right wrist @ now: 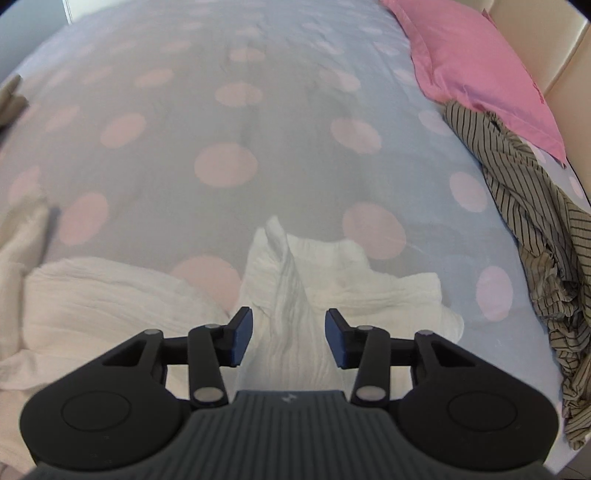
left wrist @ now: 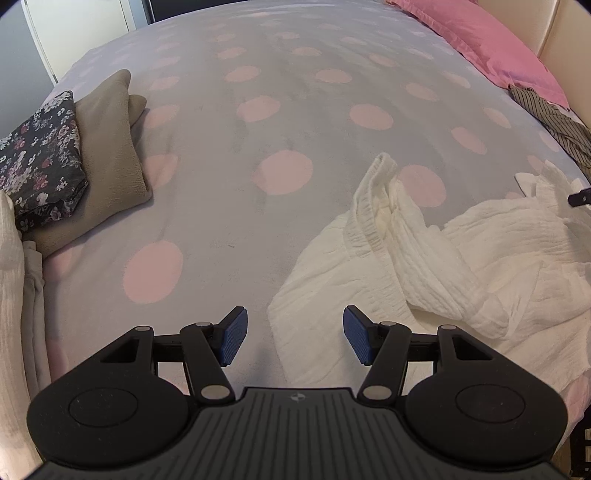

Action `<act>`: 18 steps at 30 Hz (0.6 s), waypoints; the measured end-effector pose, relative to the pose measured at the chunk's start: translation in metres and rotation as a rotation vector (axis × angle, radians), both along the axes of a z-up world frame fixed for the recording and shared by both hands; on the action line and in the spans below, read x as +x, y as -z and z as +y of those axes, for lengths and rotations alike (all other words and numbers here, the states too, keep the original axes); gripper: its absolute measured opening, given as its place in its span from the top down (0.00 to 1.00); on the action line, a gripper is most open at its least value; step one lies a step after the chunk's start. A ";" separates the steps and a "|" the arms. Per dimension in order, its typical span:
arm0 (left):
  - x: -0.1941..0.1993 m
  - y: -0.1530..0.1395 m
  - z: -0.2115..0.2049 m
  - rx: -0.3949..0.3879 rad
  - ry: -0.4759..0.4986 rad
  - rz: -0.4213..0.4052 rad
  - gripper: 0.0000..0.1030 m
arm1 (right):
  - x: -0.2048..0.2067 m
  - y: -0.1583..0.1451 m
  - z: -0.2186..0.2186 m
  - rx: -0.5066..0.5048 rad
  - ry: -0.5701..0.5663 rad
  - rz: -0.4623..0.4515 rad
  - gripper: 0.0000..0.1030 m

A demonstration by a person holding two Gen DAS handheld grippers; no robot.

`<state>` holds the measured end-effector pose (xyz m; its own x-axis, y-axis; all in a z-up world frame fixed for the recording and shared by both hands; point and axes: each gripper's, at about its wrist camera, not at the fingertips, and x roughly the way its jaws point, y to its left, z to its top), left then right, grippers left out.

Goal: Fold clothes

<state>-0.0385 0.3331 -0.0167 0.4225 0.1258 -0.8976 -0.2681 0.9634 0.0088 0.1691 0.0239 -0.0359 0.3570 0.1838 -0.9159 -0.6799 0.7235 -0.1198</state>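
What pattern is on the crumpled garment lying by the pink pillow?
Thin dark stripes on a tan ground; the striped garment shows best in the right wrist view.

Bed takes up nearly the whole view: pale grey-lilac bedspread with large pink polka dots [left wrist: 284,177], soft fleecy surface, lightly creased. Pink fabric pillow [left wrist: 491,40] at the far right corner, flat, lying against a cream padded upholstered headboard [left wrist: 561,40] with vertical panel seams; same pillow and headboard show in the right wrist view. Far left beyond the bed edge: white door or wardrobe panel [left wrist: 81,22] with a thin vertical seam, grey wall strip [left wrist: 18,74] next to it, and a dark gap to its right. Floor not visible. Light is soft, even, diffuse, no hard shadows; source not in frame.
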 end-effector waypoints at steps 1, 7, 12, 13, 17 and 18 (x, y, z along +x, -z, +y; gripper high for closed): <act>-0.002 0.000 0.002 -0.003 -0.003 0.000 0.46 | 0.001 0.004 0.000 -0.026 0.004 0.006 0.88; -0.013 0.000 0.018 -0.001 -0.032 0.006 0.46 | 0.013 0.004 -0.051 -0.117 0.115 -0.028 0.93; -0.022 -0.001 0.024 0.004 -0.049 0.009 0.46 | 0.030 0.017 -0.132 -0.256 0.265 -0.023 0.94; -0.023 -0.002 0.024 0.005 -0.049 0.010 0.46 | 0.032 0.021 -0.149 -0.284 0.292 -0.013 0.94; -0.029 -0.002 0.022 0.014 -0.046 0.017 0.46 | 0.029 0.046 -0.202 -0.387 0.339 0.070 0.94; -0.031 -0.002 0.021 0.016 -0.046 0.019 0.46 | 0.025 0.054 -0.211 -0.413 0.335 0.097 0.94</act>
